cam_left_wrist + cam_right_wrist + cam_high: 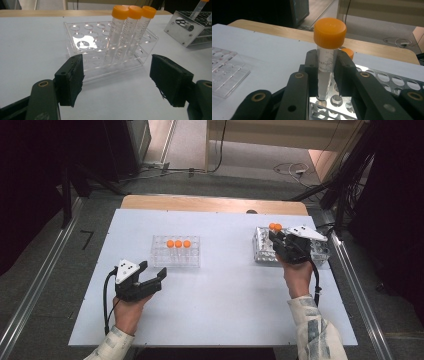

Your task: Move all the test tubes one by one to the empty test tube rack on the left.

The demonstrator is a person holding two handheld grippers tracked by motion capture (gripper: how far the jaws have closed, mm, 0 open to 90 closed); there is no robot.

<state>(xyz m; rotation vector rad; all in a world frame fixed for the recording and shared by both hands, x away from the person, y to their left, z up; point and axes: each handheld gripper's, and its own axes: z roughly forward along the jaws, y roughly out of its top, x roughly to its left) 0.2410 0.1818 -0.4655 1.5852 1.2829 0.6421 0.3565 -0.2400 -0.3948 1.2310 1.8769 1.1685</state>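
- Black jaws of the right gripper were clamped on a clear plastic tube with an orange screw cap, held upright, its lower end at a hole of the metal perforated rack.
- Behind it, a second orange-capped tube stood in that metal rack, which sat at the right side of the white table.
- Over at the left, the left gripper hovered with its jaws wide apart, holding nothing.
- Just beyond it, a clear acrylic rack held three orange-capped tubes upright in a row; its other holes looked bare.
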